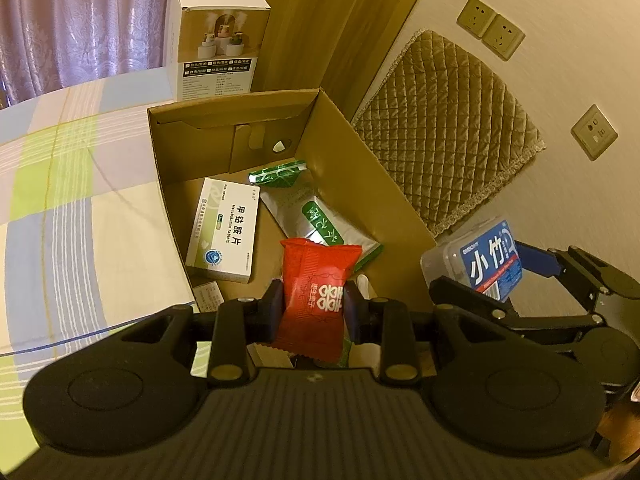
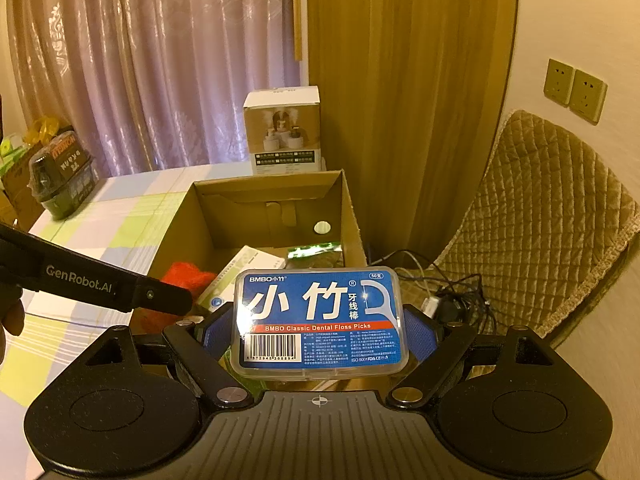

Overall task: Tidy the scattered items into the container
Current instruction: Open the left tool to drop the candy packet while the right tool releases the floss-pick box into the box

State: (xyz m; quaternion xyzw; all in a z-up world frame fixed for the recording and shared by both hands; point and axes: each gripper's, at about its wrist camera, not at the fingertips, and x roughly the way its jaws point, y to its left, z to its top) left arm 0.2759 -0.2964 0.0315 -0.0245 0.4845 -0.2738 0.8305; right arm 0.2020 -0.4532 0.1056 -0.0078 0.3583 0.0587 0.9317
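Left gripper (image 1: 314, 304) pitched steeply down, jaws narrow, clamped on load. Right gripper (image 2: 319, 330) angled down, jaws wide, gripping load.

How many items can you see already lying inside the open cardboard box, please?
3: a white tablet carton, a silver-green foil sachet and a green packet behind it; others may be hidden.

right gripper (image 2: 319, 334): jaws clamped on clear plastic floss-pick case with blue label (image 2: 319, 320), lower centre | open brown cardboard box (image 2: 276, 194) mid-frame on checked bed sheet (image 2: 120, 216) | left gripper (image 2: 160, 296) at left edge
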